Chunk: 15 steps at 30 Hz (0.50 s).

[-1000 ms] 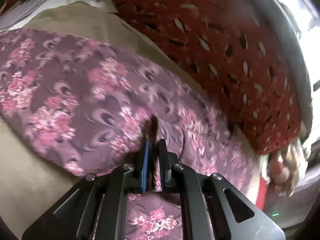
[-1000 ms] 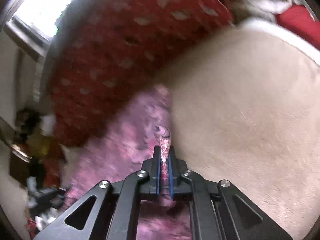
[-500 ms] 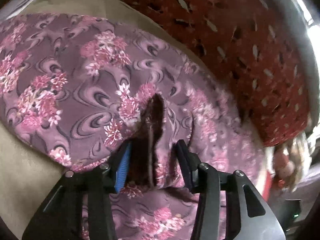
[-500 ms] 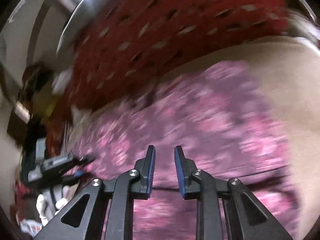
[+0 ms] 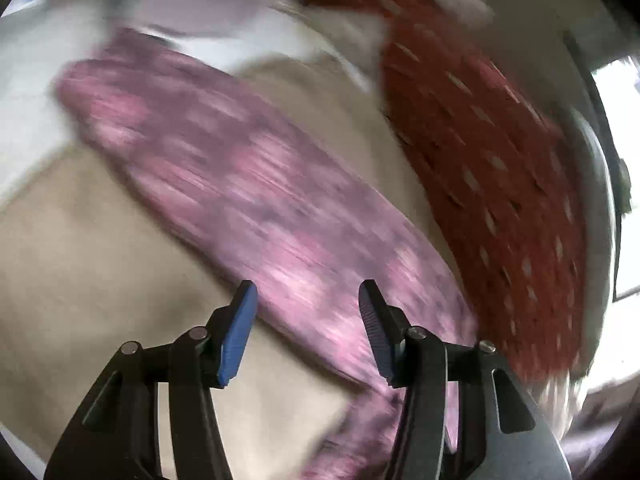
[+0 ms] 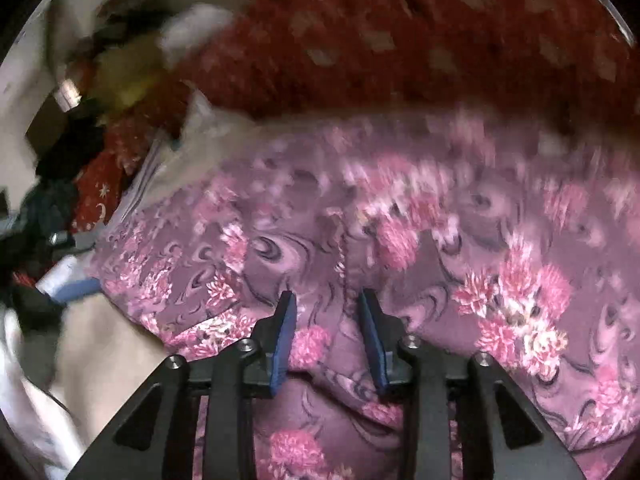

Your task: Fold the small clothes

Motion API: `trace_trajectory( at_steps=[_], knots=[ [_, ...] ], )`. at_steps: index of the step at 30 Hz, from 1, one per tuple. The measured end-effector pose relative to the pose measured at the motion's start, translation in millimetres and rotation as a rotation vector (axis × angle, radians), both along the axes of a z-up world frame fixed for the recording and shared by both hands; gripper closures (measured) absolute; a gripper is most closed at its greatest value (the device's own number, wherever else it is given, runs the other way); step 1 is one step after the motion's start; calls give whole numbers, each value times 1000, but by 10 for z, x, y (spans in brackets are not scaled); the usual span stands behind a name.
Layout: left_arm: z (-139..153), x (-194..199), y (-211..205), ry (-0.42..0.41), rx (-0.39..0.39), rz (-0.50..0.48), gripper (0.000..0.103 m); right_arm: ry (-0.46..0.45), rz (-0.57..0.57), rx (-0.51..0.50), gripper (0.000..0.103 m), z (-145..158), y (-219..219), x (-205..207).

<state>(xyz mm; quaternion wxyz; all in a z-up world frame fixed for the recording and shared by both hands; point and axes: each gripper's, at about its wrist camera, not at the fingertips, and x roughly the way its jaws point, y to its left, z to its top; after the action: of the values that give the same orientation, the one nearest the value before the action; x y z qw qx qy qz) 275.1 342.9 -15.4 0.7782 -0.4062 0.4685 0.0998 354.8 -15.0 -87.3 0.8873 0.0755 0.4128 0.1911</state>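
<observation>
red spotted blanket (image 5: 492, 152) | beige sheet (image 5: 100, 280) | white cloth (image 5: 240, 28) (blurred) | clutter pile (image 6: 92, 128)

Left wrist view: bright daylight from a blown-out window (image 5: 618, 128) at the right edge; heavy streaked motion blur across the purple floral cloth (image 5: 248, 200) and red spotted fabric (image 5: 500, 184); only the gripper fingers (image 5: 236, 336) sharp. Right wrist view: dimmer, warm cast; floral cloth (image 6: 460, 288) fairly sharp at centre, smeared toward top and left. Both: fisheye bending, dark vignetted corners.
</observation>
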Motion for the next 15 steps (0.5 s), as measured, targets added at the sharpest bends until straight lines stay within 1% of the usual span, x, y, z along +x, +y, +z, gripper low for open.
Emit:
trace_trajectory(
  at_steps=[1,3,4,6,7,8,10,12,15],
  knots=[
    [-46,-37,232,24,2,50,52,-11,-4,-17,66,11,25,-17],
    [-143,-126,614,55,-24,134,52,-3,-2,-8,65,15,19,-2],
    [-194,-188,815,63,-50,182,52,0,-1,7,65,12,10,6],
    [-284,-258,1067,66,-101,244,52,5,-1,40,65,1,-37,17],
    [-362,-278,1203,56,-154,269,52,4,-1,49,65,-5,-45,20],
    [-406,-254,1238,50,-189,277,52,3,-1,51,65,-5,-53,19],
    [-512,-189,1340,33,-257,286,48,2,-1,47,65,-7,-69,5],
    [-517,-144,1396,-6,-275,281,33,0,0,44,65,0,-56,-1],
    [-534,-29,1387,-41,-281,266,33,-2,-2,52,64,-1,-48,-1]
  ],
)
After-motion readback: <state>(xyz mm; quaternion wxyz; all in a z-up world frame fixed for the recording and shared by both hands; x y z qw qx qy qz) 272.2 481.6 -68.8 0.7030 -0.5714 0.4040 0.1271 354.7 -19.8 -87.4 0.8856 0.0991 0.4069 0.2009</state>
